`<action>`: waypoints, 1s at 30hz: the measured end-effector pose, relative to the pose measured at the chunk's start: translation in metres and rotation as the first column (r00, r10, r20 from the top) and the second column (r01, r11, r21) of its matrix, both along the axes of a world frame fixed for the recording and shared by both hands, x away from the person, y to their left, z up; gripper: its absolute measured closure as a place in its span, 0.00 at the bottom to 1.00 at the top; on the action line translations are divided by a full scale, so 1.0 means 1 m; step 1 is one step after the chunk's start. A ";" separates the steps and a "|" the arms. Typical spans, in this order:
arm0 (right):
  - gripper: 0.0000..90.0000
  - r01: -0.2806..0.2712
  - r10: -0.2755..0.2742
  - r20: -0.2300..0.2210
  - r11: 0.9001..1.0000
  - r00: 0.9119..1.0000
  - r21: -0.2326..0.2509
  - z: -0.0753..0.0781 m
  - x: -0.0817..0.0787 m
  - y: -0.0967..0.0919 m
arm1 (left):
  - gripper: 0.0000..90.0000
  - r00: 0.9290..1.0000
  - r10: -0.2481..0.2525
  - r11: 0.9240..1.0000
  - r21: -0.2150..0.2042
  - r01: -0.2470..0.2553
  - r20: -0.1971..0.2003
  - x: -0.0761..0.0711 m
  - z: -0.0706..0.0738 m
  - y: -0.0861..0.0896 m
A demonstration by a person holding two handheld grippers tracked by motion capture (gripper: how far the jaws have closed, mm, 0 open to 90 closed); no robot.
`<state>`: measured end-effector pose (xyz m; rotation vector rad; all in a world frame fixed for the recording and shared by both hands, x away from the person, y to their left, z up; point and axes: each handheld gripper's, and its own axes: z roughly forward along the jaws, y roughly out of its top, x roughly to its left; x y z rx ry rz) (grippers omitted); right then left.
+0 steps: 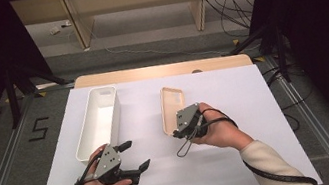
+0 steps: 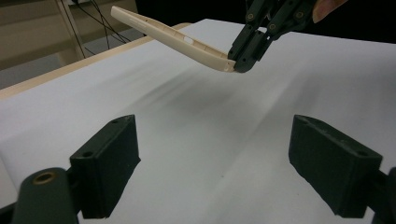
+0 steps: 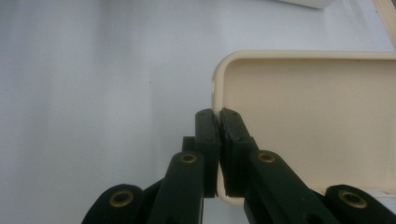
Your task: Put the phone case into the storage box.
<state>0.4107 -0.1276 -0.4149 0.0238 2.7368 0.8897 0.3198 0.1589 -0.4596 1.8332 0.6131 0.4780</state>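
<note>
A cream phone case [image 1: 171, 105] lies open side up at the middle of the white table cover. My right gripper [image 1: 173, 132] is shut on the rim of its near corner. In the left gripper view the case [image 2: 173, 39] hangs tilted above the sheet, its far end higher, held by the right gripper [image 2: 239, 64]. The right gripper view shows the black jaws [image 3: 218, 117] pinching the case's wall [image 3: 317, 121]. My left gripper [image 1: 137, 154] rests at the front left, open and with nothing in it, its jaws [image 2: 212, 126] wide apart over bare white sheet.
A long white bin [image 1: 114, 115] stands open on the left half of the table, just beyond the left gripper. The white sheet [image 1: 239, 95] covers a wooden table whose far edge [image 1: 158, 69] shows. Cables and stands are on the floor around it.
</note>
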 end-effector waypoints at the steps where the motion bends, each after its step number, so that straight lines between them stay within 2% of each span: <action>1: 0.97 -0.004 0.004 -0.001 1.000 1.000 0.004 0.000 0.000 0.000 | 0.17 1.000 0.000 1.000 0.001 0.000 0.000 0.000 0.000 0.000; 6: 0.97 -0.019 0.019 -0.004 1.000 1.000 0.016 0.001 -0.003 0.001 | 0.17 1.000 0.004 1.000 0.000 -0.004 -0.001 0.000 0.000 0.000; 8: 0.97 -0.022 0.022 -0.004 0.999 1.000 0.024 0.002 -0.005 0.001 | 0.17 1.000 0.004 1.000 -0.017 -0.004 -0.013 0.000 0.001 0.000; 13: 0.97 -0.034 0.034 -0.005 0.999 0.999 0.039 0.004 -0.008 0.002 | 0.17 1.000 0.028 0.999 -0.034 -0.028 -0.010 0.001 0.004 0.000; 20: 0.97 -0.054 0.054 -0.002 0.997 0.999 0.051 0.005 -0.013 0.006 | 0.18 0.997 0.070 0.997 -0.037 -0.071 -0.010 0.009 0.016 -0.004; 23: 0.97 -0.062 0.062 -0.003 0.997 0.998 0.052 0.005 -0.015 0.007 | 0.18 0.996 0.081 0.995 -0.050 -0.083 -0.034 0.014 0.024 -0.007; 25: 0.97 -0.069 0.069 -0.002 0.996 0.998 0.055 0.005 -0.017 0.009 | 0.18 0.996 0.086 0.995 -0.056 -0.088 -0.036 0.017 0.029 -0.009; 30: 0.97 -0.079 0.079 0.005 0.995 0.997 0.052 0.005 -0.020 0.011 | 0.18 0.994 0.102 0.994 -0.025 -0.103 -0.043 0.029 0.040 -0.016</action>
